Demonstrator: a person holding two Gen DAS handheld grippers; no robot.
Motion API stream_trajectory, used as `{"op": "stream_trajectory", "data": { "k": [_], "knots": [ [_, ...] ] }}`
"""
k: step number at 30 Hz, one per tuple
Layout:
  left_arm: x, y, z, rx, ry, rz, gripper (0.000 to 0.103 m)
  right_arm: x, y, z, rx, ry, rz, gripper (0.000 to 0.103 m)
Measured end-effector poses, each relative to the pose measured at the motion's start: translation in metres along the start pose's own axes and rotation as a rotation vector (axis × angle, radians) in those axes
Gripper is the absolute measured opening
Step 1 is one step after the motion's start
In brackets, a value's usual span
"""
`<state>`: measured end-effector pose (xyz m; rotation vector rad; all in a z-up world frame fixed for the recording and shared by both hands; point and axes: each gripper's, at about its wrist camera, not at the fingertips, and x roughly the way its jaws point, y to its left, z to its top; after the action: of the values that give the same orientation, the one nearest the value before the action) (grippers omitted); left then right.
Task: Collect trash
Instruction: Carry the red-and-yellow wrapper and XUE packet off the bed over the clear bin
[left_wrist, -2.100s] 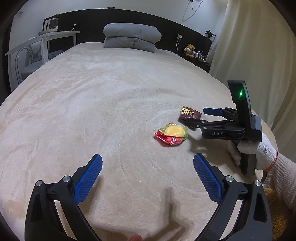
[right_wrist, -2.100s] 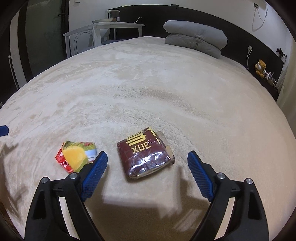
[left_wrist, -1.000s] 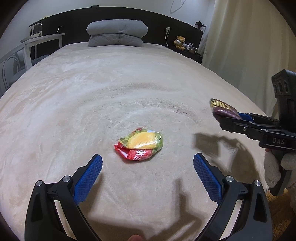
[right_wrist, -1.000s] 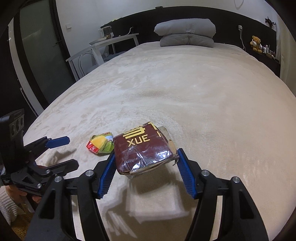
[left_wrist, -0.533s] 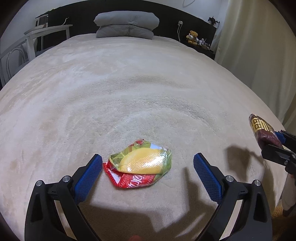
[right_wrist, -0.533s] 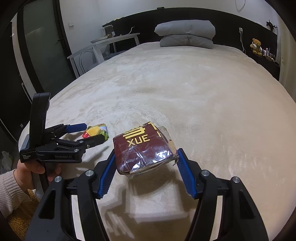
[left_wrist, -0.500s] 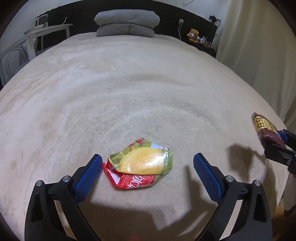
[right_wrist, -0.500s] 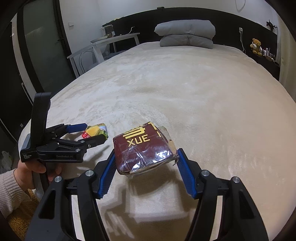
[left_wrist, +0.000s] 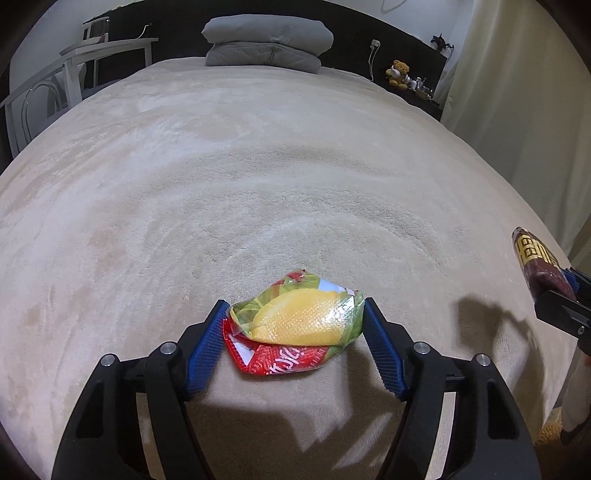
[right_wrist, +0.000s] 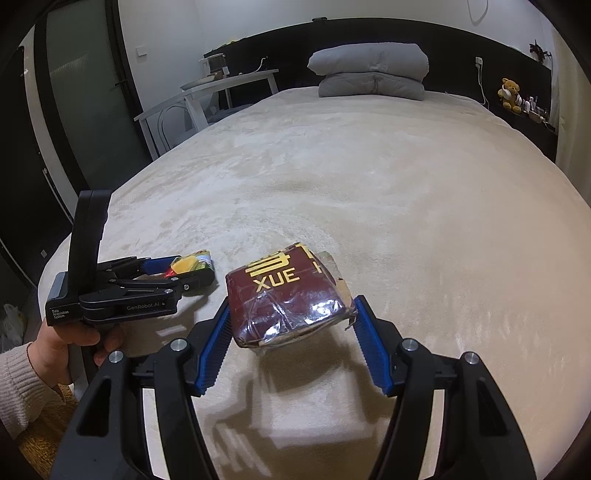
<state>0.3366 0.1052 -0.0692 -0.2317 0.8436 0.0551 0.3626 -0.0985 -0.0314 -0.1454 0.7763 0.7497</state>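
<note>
We look low and close across the bed (left_wrist: 258, 155) from both wrists, toward pillows (right_wrist: 369, 70) at twelve o'clock. Each view catches the other gripper, at three and nine o'clock.

"xue" on maroon packet (right_wrist: 286, 291); seemingly "genrobot.ai" on left gripper (right_wrist: 192, 271).

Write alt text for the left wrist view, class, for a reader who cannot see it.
The left gripper has its blue jaws closed on a crumpled yellow, green and red snack wrapper lying on a beige bed cover. At the right edge, the right gripper holds a dark red packet above the bed. Grey pillows sit stacked at the far end.
</note>
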Motion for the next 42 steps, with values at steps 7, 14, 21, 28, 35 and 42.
{"op": "stream_trajectory", "data": {
  "k": [7,14,21,28,35,42],
  "knots": [
    [-0.025,-0.003,-0.001,-0.006,-0.037,-0.012,0.070,-0.016,0.005,0.003,0.026,-0.036,0.003,0.063],
    [-0.058,-0.010,-0.005,-0.021,-0.096,-0.033,0.070,-0.040,0.013,0.000,0.045,-0.086,-0.010,0.063],
    [-0.099,-0.020,-0.017,-0.033,-0.167,-0.071,0.070,-0.067,0.014,-0.012,0.060,-0.140,-0.018,0.063],
    [-0.129,-0.030,-0.035,-0.014,-0.239,-0.083,0.070,-0.096,0.016,-0.042,0.100,-0.167,-0.025,0.063],
    [-0.158,-0.043,-0.060,-0.012,-0.308,-0.110,0.070,-0.117,0.027,-0.070,0.124,-0.186,-0.032,0.064],
    [-0.184,-0.055,-0.098,-0.009,-0.341,-0.132,0.070,-0.142,0.037,-0.104,0.160,-0.204,-0.023,0.064]
  ]
}}
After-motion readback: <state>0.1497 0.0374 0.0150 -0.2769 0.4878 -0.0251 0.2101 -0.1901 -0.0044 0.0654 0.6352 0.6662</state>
